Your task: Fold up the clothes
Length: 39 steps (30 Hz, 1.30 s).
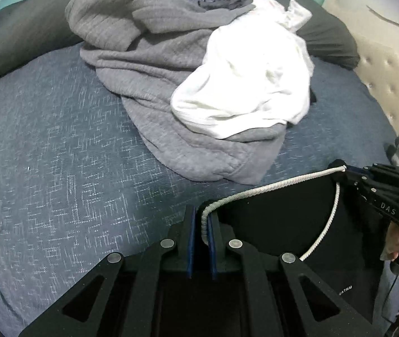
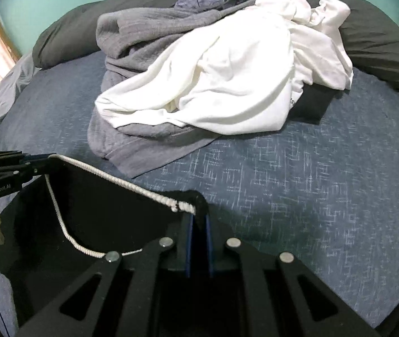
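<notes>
Got both tongs clamped on the black garment (image 1: 283, 224) rn, left tongs (image 1: 202, 224) and right tongs (image 2: 198, 221) each pinching a top corner by the white drawcord (image 1: 255, 192), prob shorts but hard to tell. Held apart so the edge stays taut for folding. It hangs btw them over the bed (image 1: 59, 140); unfolded pile (image 2: 199, 84) sits farther back.

Left wrist view: looks from my left gripper (image 1: 202, 219) steeply down along its fingers, close over the bed (image 1: 59, 154), my right gripper (image 1: 348, 170) at its right edge.
Right wrist view: same tilt and closeness, from my right gripper, my left gripper at its left edge.
Shared: the black garment (image 1: 283, 219) stretched between them and the clothes pile (image 1: 199, 70) beyond.
</notes>
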### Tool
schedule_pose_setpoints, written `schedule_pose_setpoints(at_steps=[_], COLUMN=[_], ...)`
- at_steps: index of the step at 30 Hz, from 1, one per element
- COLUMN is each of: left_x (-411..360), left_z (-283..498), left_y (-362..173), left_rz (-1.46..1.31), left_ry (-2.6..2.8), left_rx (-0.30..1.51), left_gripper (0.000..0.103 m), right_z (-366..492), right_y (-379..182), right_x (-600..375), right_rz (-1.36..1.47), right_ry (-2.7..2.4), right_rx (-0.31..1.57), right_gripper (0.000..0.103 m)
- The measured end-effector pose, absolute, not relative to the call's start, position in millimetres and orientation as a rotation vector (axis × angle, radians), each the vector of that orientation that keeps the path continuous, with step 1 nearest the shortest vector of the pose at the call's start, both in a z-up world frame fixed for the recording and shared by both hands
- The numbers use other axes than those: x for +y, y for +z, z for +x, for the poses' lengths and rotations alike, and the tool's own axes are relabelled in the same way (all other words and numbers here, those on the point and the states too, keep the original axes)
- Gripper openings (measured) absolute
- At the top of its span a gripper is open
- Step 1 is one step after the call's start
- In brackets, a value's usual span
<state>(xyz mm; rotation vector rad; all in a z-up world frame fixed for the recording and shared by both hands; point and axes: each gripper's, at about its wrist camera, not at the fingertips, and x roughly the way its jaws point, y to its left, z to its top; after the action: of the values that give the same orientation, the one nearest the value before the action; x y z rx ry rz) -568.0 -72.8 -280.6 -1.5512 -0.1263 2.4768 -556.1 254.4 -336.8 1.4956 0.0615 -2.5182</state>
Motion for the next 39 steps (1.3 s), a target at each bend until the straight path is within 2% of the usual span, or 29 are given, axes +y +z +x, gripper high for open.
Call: schedule_pose_setpoints(at_steps=[6, 12, 13, 14, 15, 16, 17, 18, 21, 29, 33, 39], left_x=[-71.4, -75.0, -77.5, -80.6, -83.2, -85.3, -87.8, -90.5, -100.3, -116.4, -125.5, -139.0], left_z=[-580.2, -580.3, -579.7, -578.8, -577.7, -576.3, -574.4, -571.8, -562.9, -513.5, -487.5, -470.7], left_y=[-311.1, -323.9, -322.6, -320.4, -318.0, -314.9, -310.7, -305.4, -289.2, -267.7, -279.0, -298.4], left_rz=[-1.597, -1.554, -1.548, -1.543, -1.538, -1.531, -1.522, -1.499, -1.424, -1.373, -1.414, -1.479], left_ry=[2.473, 2.492, 2.487, 2.478, 2.467, 2.463, 2.464, 2.470, 2.473, 2.496, 2.506, 2.501], left_rx=[-0.129, -0.204, -0.235, -0.272, -0.301, -0.314, -0.324, -0.338, -0.420, -0.287, -0.150, -0.137], left_gripper=[0.008, 0.010, 0.011, 0.012, 0.015, 0.027, 0.036, 0.046, 0.052, 0.052, 0.052, 0.052], right_z=[-574.6, -575.0, -573.5, -571.9, -570.4, -568.8, -567.6, -565.2, -558.0, -535.5, -522.6, -499.2], right_y=[-371.4, -376.1, -374.4, -372.8, -371.2, -369.6, -367.6, -362.7, -345.1, -320.8, -328.0, -344.1], right_x=[251.8, 261.7, 264.1, 266.4, 268.7, 271.1, 272.5, 273.8, 277.9, 321.4, 356.2, 375.4], right_rz=[1.580, 1.530, 1.518, 1.506, 1.494, 1.482, 1.486, 1.469, 1.401, 1.379, 1.450, 1.510], right_ry=[-2.494, -2.456, -2.450, -2.445, -2.439, -2.432, -2.417, -2.423, -2.447, -2.539, -2.563, -2.498], right_rx=[0.008, -0.103, -0.124, -0.144, -0.164, -0.184, -0.195, -0.198, -0.203, -0.001, 0.044, 0.084], right_gripper=[0.009, 0.015, 0.023, 0.038, 0.045, 0.055, 0.057, 0.057, 0.060, 0.060, 0.060, 0.052])
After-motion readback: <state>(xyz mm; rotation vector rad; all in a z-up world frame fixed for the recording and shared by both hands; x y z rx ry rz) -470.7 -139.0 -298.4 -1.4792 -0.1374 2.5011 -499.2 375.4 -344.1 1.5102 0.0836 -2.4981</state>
